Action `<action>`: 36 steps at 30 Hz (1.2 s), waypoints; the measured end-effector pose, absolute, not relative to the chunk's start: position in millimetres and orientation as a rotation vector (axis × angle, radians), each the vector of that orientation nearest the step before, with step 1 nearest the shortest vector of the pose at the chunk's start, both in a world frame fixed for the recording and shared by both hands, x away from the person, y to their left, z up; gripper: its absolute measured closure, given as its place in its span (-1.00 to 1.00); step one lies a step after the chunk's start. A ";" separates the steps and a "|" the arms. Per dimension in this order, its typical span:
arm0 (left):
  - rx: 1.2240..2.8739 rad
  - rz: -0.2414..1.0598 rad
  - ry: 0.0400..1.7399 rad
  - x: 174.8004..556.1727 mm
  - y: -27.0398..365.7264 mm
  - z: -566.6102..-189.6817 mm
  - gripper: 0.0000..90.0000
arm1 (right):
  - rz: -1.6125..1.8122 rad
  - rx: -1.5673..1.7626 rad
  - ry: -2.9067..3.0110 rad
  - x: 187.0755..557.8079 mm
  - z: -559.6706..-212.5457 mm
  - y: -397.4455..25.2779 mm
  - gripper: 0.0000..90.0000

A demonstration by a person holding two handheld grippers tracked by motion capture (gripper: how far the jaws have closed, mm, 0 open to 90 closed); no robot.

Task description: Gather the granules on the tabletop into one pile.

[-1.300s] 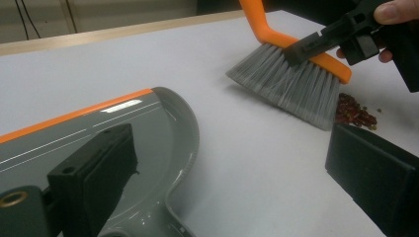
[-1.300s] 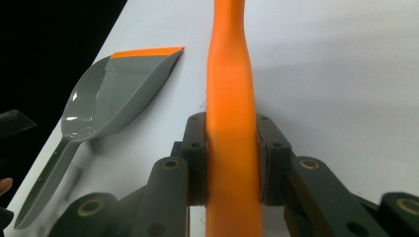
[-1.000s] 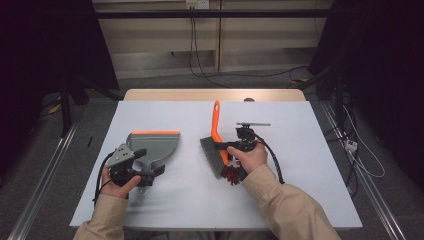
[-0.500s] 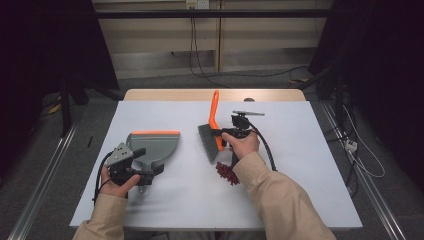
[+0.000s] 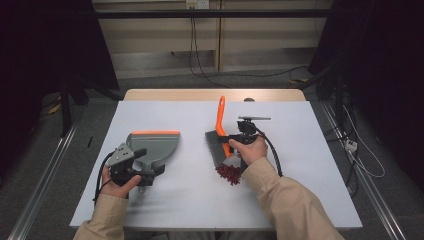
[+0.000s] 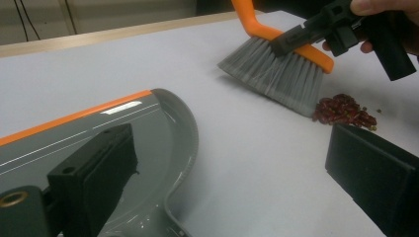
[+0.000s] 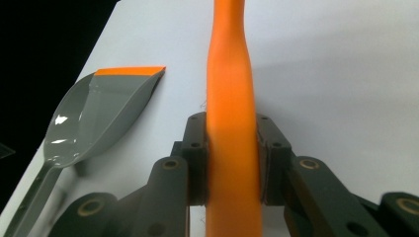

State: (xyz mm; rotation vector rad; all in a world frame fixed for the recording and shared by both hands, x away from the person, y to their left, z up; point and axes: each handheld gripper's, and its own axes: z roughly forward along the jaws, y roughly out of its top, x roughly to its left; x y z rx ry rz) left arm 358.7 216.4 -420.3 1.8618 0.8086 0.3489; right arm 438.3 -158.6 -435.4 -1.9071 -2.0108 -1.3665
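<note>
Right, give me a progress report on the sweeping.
Done: the right hand-held gripper is shut on the brush, and its bristles stand beside the red bean pile. In hand: the left hand-held gripper is at the dustpan. Left: the dustpan is empty and the beans are unswept.

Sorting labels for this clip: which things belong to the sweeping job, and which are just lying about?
Job:
brush, in right claw
dustpan, at left claw
red bits

Lying about:
cables on floor
white plug
</note>
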 end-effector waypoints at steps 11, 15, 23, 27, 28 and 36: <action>1.861 0.348 0.806 357.6 214.9 -419.2 -0.88 | -1.354 -1.906 -2.001 419.7 -433.9 -167.0 0.59; 1.862 0.350 0.804 357.4 214.1 -419.2 -0.88 | -1.356 -1.884 -2.007 414.5 -432.2 -166.7 0.59; 1.873 0.347 0.803 358.3 213.6 -420.0 -0.89 | -1.403 -1.837 -2.001 412.1 -419.7 -161.5 0.58; 1.872 0.344 0.803 358.8 213.2 -420.5 -0.89 | -1.433 -1.814 -1.991 414.1 -413.9 -151.9 0.58; 1.874 0.348 0.803 359.0 213.5 -420.4 -0.88 | -1.437 -1.805 -1.981 414.9 -413.1 -149.2 0.58; 1.875 0.344 0.806 358.3 215.5 -419.6 -0.89 | -1.303 -1.766 -2.062 408.3 -432.5 -129.6 0.58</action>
